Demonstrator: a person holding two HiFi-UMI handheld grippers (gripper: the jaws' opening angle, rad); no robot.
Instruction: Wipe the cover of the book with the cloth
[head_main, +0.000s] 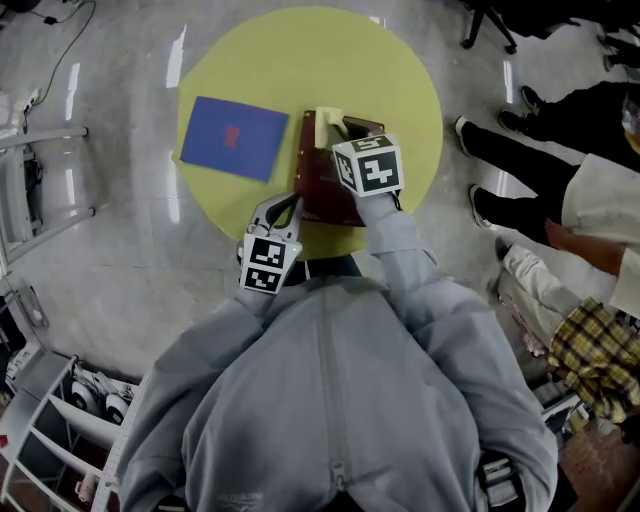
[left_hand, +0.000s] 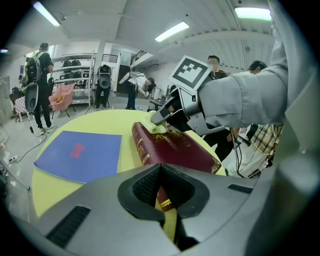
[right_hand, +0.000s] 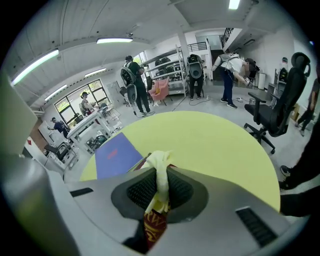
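Observation:
A dark red book (head_main: 322, 188) with gold trim lies near the middle of the round yellow table (head_main: 400, 90). My right gripper (head_main: 336, 126) is shut on a pale yellow cloth (head_main: 327, 120) and holds it at the book's far end. In the right gripper view the cloth (right_hand: 160, 167) hangs between the pads, with the book (right_hand: 154, 226) beneath. The left gripper view shows the cloth (left_hand: 158, 129) touching the book's (left_hand: 175, 150) far end. My left gripper (head_main: 291, 204) is shut, its tips at the book's near left corner; that corner shows below its jaws (left_hand: 161, 169).
A flat blue book (head_main: 233, 138) lies on the table left of the red one, also in the left gripper view (left_hand: 82, 152). People stand close by at the right (head_main: 540, 160). An office chair (right_hand: 275, 112) is beyond the table, shelving (head_main: 60, 440) at lower left.

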